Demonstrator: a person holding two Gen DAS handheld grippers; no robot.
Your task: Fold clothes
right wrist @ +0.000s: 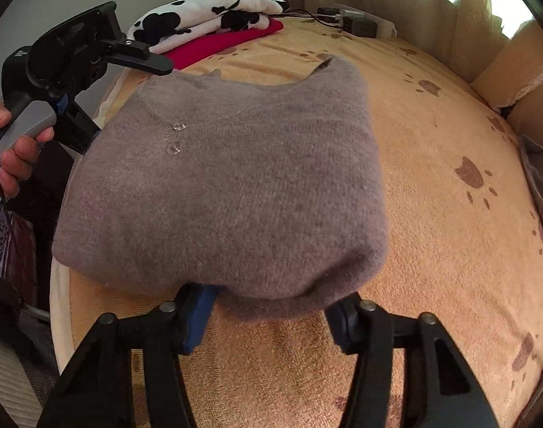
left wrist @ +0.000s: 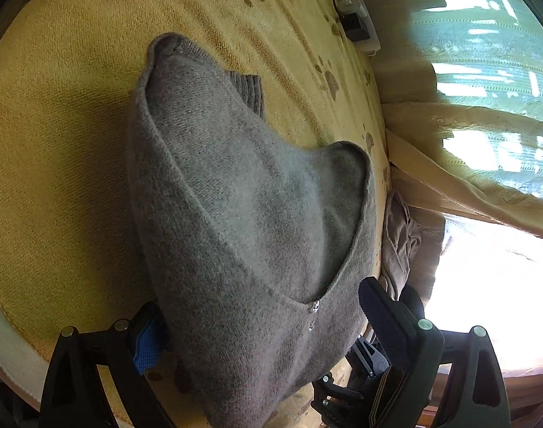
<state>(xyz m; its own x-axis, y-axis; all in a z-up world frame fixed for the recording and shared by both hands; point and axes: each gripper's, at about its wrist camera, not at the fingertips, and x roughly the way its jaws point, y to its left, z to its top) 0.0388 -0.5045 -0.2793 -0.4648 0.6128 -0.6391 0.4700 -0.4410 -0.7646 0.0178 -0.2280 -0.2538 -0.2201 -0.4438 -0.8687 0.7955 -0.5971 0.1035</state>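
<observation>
- Nearest us, our right tool (right wrist: pixel 268 315) has its jaws partway in, the folded edge of the grey sweater (right wrist: pixel 232 185) bulging between them; we cannot tell whether the pads press it.
- Our left tool (left wrist: pixel 260 324) stands wide, with the sweater's buttoned neckline draped between its fingers.
- The sweater lies folded on a bed under a yellow paw-print blanket (right wrist: pixel 432 214).
- A hand (right wrist: pixel 14 157) grips the left tool's handle at the sweater's far side.
- Beyond it sit a red garment (right wrist: pixel 221 46) under a black-and-white one (right wrist: pixel 200 18).
- A power strip (left wrist: pixel 357 25) with plugs lies by the curtain (left wrist: pixel 478 71).
</observation>
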